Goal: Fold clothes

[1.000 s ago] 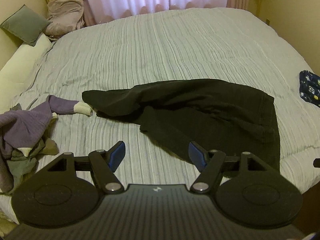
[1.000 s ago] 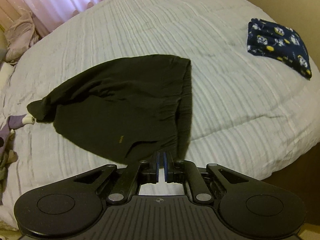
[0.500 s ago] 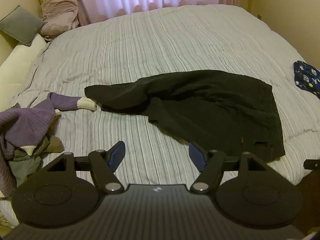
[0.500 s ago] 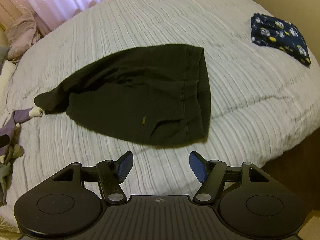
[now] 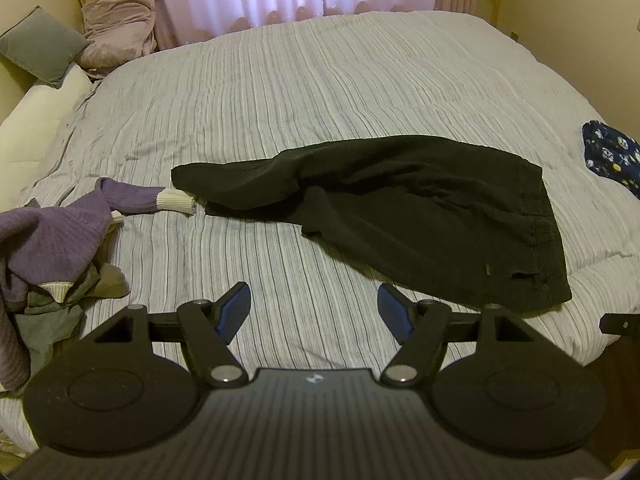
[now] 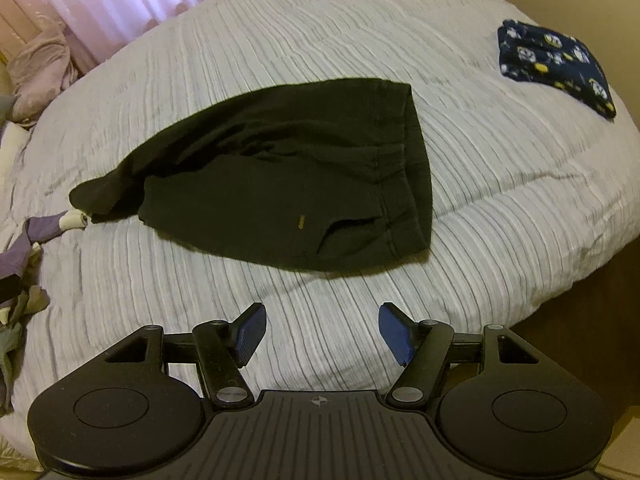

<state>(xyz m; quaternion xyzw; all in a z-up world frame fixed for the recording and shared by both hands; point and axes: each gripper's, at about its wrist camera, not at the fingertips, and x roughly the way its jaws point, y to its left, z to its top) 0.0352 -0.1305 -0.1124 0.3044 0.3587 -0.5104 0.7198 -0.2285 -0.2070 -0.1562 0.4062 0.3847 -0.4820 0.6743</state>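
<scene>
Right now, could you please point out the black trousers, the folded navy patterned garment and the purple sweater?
black trousers (image 6: 280, 176), right wrist view, mid-fabric.
folded navy patterned garment (image 6: 554, 64), right wrist view, top face.
purple sweater (image 5: 52, 240), left wrist view, bunched body.

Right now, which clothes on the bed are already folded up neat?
The dark blue patterned piece near the bed's far right edge: it is a tidy flat rectangle. The black pants lie spread out, and the purple sweater sits in a heap.

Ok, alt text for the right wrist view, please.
Black trousers lie spread on a striped bedspread, beyond the open, empty right gripper. A folded navy patterned garment sits at the far right, and a pile of clothes at the left edge.
</scene>
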